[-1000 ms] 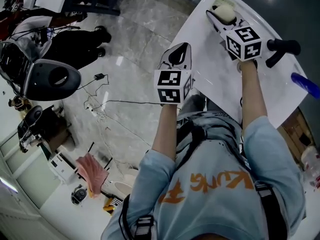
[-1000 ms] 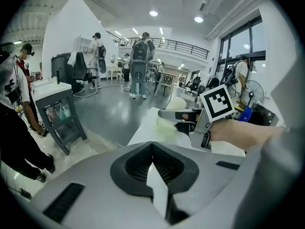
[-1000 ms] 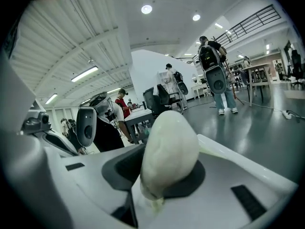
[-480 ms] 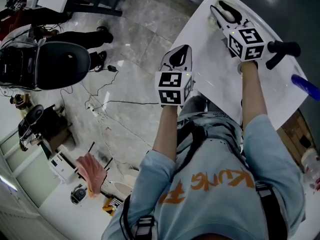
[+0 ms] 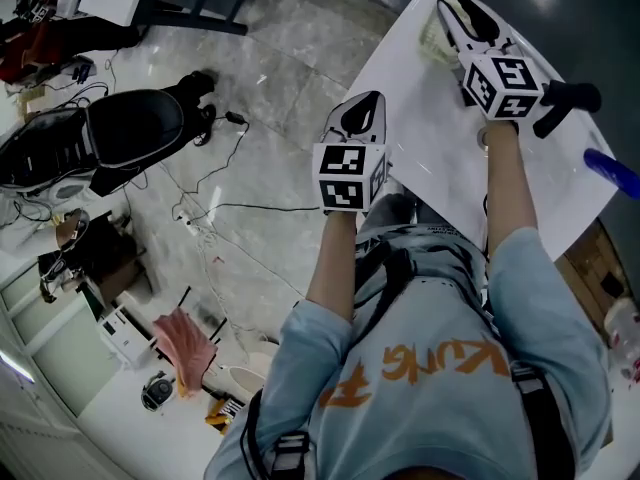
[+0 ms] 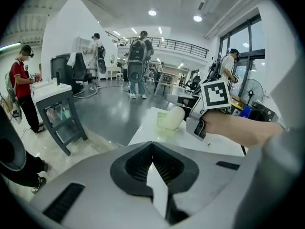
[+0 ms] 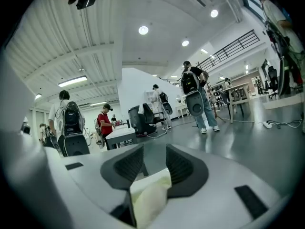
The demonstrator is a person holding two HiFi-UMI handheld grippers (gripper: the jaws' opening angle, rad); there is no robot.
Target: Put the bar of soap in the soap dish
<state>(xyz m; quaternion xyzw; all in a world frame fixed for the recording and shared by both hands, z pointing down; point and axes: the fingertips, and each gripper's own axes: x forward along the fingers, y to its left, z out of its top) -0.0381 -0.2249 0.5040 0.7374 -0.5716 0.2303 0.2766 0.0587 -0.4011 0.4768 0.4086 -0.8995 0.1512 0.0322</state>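
In the left gripper view the cream oval soap (image 6: 172, 117) lies on the pale green soap dish (image 6: 161, 123), at the far corner of the white table (image 6: 209, 144). My right gripper (image 5: 452, 13) hangs just above and behind it, jaws open and holding nothing; its marker cube (image 6: 215, 94) sits right of the soap. In the head view the dish (image 5: 430, 40) peeks out left of that gripper, and the soap is mostly hidden. Between the open right gripper's (image 7: 155, 157) pads a pale cream-green patch (image 7: 150, 199) shows below. My left gripper (image 5: 372, 95) is shut and empty at the table's near-left edge.
A black handled tool (image 5: 563, 98) and a blue object (image 5: 610, 170) lie on the table's right side. Left of the table is marble floor with cables (image 5: 215, 203) and a black chair (image 5: 110, 138). People with backpacks stand in the hall (image 6: 136, 63).
My right gripper opened, let go of the soap and rose, tilting toward the table's far edge. The soap stays on the dish. The left gripper did not move.
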